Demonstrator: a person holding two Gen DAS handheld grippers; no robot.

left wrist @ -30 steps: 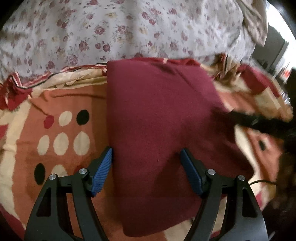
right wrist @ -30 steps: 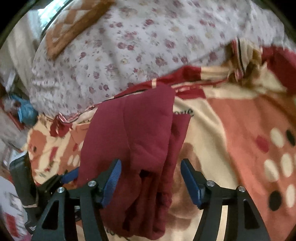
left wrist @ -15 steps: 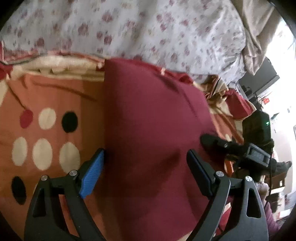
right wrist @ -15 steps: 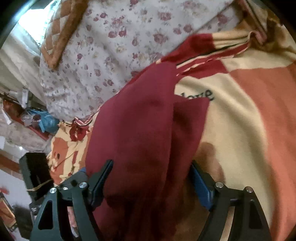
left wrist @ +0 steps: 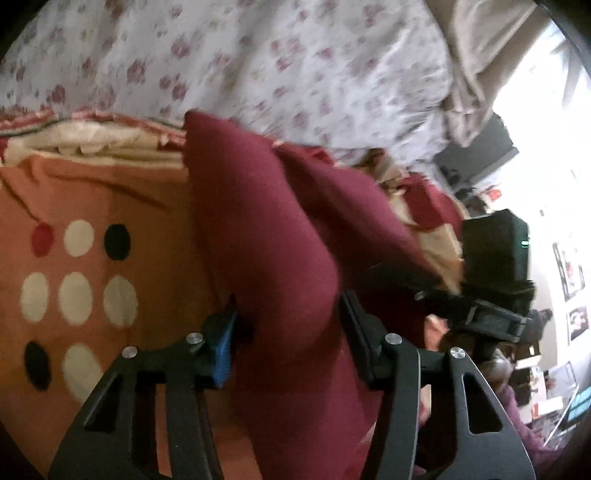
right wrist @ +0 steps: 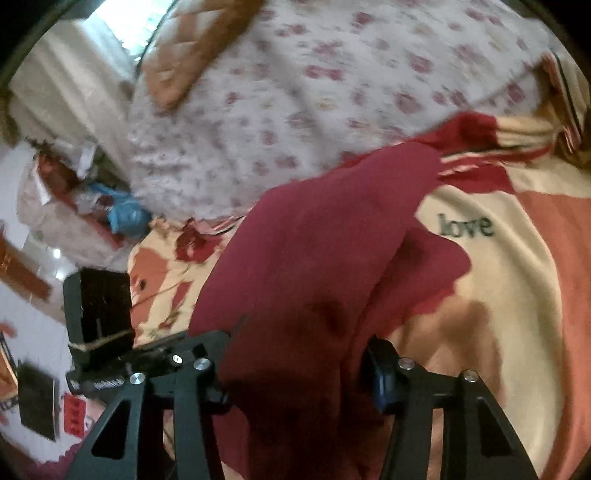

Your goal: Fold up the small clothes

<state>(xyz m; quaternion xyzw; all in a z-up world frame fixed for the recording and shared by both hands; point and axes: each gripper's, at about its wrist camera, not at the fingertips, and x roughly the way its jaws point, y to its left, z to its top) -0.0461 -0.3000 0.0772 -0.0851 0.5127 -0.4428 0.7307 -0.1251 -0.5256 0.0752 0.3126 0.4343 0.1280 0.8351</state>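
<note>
Jaws of left gripper (left wrist: pixel 288 332) and right gripper (right wrist: pixel 295 365), spread a moment ago, are closing on the bunched maroon garment (left wrist: pixel 280 229), ready for folding.

Patterned orange blanket (left wrist: pixel 110 192) across bed; floral sheet (left wrist: pixel 258 66) beyond blanket; bright window (right wrist: pixel 125 18) past sheet; framed pictures (left wrist: pixel 570 266) on white wall beside bed.

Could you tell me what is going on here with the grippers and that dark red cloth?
A person is folding a maroon garment on a patterned blanket. The left gripper and right gripper each have a bunch of the fabric between their jaws, which are closing on it. A floral sheet lies beyond.
</note>
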